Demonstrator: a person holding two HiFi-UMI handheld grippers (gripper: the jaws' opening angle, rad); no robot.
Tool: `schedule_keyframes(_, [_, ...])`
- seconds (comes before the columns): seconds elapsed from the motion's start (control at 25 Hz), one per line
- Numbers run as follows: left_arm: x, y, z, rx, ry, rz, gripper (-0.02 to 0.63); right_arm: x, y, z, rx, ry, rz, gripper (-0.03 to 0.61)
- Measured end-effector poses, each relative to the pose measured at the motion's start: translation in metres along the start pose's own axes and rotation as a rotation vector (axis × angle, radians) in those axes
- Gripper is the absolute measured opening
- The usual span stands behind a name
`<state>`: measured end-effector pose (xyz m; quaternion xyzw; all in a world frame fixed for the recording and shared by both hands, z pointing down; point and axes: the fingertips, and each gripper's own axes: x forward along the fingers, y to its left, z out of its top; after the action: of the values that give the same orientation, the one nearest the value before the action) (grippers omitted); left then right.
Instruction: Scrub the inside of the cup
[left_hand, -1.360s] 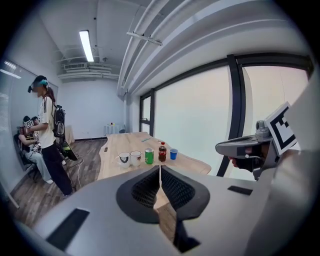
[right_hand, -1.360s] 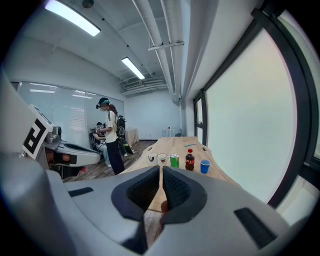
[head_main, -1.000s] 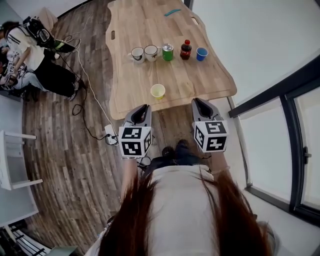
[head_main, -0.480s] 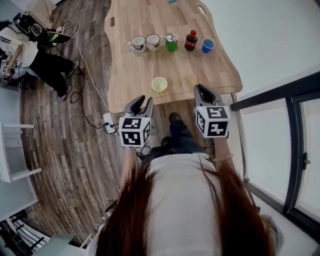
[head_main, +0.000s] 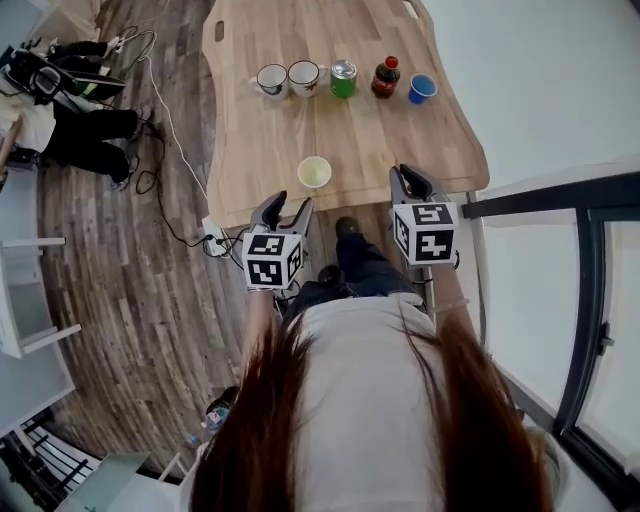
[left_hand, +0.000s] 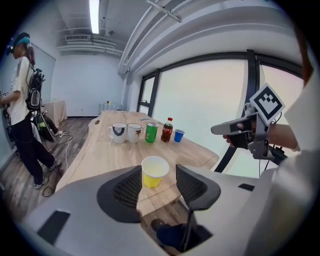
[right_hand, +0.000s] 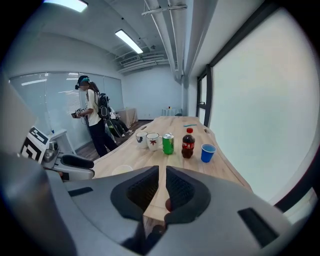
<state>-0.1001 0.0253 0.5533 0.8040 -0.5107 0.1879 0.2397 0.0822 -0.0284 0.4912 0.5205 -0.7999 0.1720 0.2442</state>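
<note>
The yellow cup (head_main: 314, 172), half hidden in the right gripper view, stands on the surface (head_main: 300, 120) ahead of the left gripper's (head_main: 286, 208) empty jaws, which have just been opening; the right gripper's (head_main: 408, 181) jaws are pressed together.

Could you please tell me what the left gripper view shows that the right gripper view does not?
Only the left gripper view: the whole yellow cup, ahead of the left gripper, whose jaws have just been opening with nothing between them, and the right gripper.
Only the right gripper view: its own shut jaws and the left gripper; of the cup, just a sliver of rim.
Both: two mugs, green can, cola bottle and blue cup in a row on the table, and a standing person.
</note>
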Motion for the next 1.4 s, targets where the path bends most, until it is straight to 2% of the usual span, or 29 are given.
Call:
schedule_keyframes(0.4, [0.04,0.01,-0.048,-0.037,0.104,0.043,0.265,0.031,-0.017,-0.019,-0.004,0.092,0.021,0.043])
schedule_keyframes(0.72, [0.066,0.014,-0.061,-0.032,0.149,0.053,0.312,0.048,-0.026,-0.035,-0.022,0.165,0.032,0.053])
schedule_keyframes(1.0, [0.085,0.015,-0.061,-0.009,0.174,0.051,0.324,0.064,-0.024,-0.052,-0.011,0.24,0.075,0.146])
schedule_keyframes(1.2, [0.096,0.018,-0.062,-0.027,0.176,0.056,0.331,0.074,-0.027,-0.062,0.007,0.282,0.091,0.181])
schedule_keyframes(1.4, [0.103,0.018,-0.065,0.001,0.184,0.071,0.336,0.084,-0.027,-0.077,0.036,0.336,0.111,0.212])
